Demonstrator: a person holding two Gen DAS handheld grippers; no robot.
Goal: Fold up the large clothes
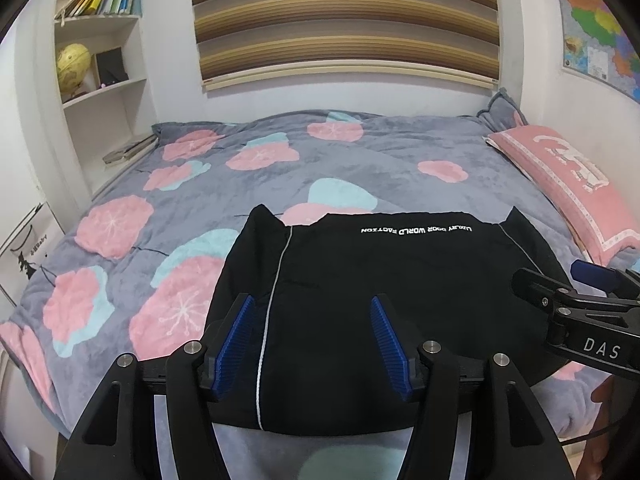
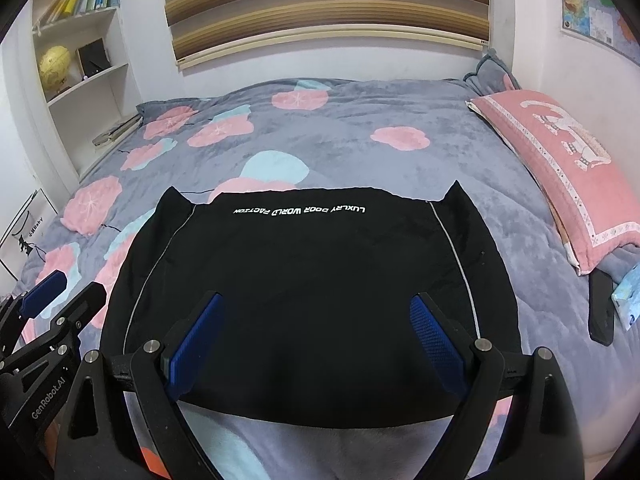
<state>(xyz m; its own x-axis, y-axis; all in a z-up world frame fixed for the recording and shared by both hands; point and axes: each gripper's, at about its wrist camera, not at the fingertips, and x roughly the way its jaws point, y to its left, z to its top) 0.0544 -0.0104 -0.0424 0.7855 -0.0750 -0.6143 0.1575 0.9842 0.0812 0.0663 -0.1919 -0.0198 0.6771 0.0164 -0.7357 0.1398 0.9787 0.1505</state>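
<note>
left wrist: left gripper (image 1: 312,320) wide open, holding nothing, above near edge of black garment (image 1: 380,300) lying flat on bed (image 1: 120,220) | right wrist: right gripper (image 2: 316,320) wide open, empty, over garment (image 2: 304,288); pillow (image 2: 560,168) beside it

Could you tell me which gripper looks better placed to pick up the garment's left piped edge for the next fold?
Probably the left gripper: it hangs open just right of the black jacket's grey piping, whereas the right gripper sits open over the middle.
</note>
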